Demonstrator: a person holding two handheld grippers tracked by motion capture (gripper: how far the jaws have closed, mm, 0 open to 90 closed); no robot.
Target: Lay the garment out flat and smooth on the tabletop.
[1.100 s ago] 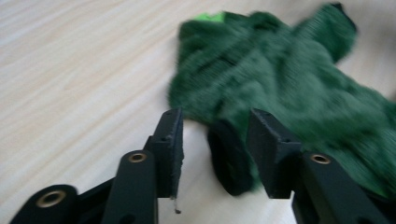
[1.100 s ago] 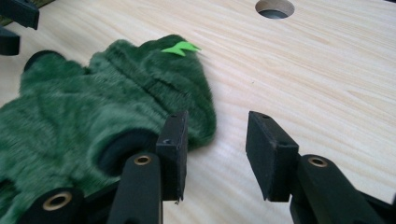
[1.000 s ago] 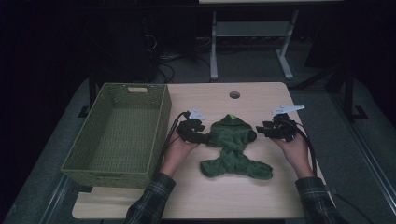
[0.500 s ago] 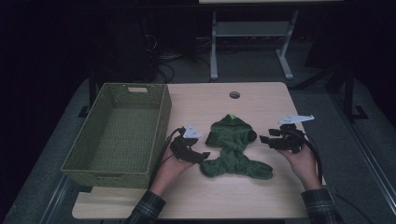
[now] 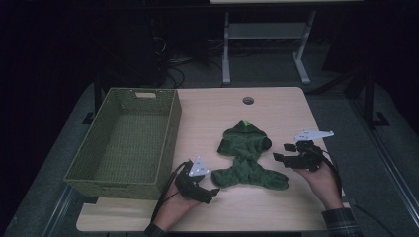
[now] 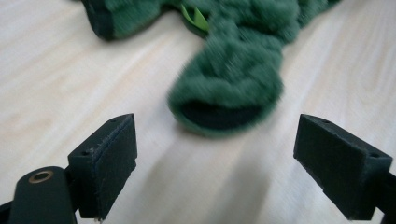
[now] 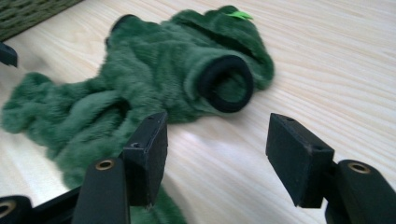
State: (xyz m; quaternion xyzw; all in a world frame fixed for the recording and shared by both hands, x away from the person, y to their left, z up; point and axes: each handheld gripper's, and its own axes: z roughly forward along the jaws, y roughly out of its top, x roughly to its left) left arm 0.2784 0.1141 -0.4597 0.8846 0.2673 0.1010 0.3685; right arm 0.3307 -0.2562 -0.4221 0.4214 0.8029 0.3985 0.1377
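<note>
The green coat [image 5: 249, 160] lies flat on the table [image 5: 276, 108], both claws [image 5: 213, 191] [image 5: 277, 157] have just been opening with nothing inside, and the basket [image 5: 170, 133] has nothing in it.

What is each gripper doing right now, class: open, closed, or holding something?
Left gripper: open, jaws just opening, nothing between them; garment lies ahead.
Right gripper: open, jaws just opening, holding nothing.
</note>
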